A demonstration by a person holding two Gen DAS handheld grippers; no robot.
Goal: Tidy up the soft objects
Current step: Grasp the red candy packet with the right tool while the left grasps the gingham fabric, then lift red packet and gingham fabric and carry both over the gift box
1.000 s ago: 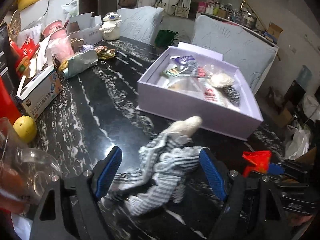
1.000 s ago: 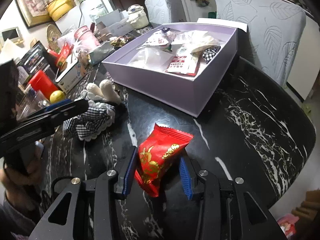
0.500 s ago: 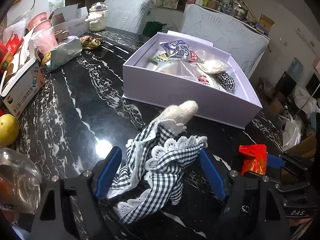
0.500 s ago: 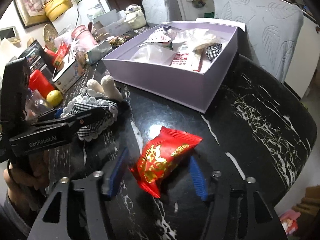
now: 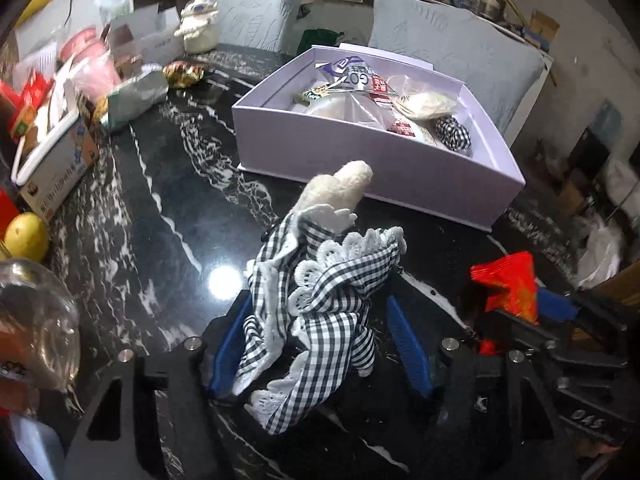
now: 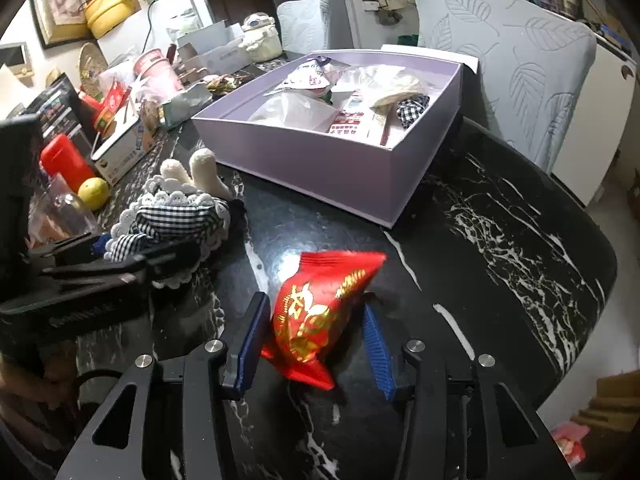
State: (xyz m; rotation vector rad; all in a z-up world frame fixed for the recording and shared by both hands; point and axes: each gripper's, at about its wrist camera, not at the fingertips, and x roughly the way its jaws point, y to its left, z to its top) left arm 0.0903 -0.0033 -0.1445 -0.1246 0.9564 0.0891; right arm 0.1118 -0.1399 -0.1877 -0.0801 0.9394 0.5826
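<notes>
Several soft packets are already stowed in the lilac box [image 6: 312, 160]. The checked doll [image 5: 316, 280] is pinched by the left gripper [image 5: 320, 344], the red packet [image 6: 320, 312] by the right gripper [image 6: 316, 344], both above the table [image 6: 500, 248], not yet boxed.

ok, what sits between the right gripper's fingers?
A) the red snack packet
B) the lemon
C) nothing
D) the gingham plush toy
A: the red snack packet sits between the right gripper blue pads, while the gingham plush toy is at the left gripper.
</notes>
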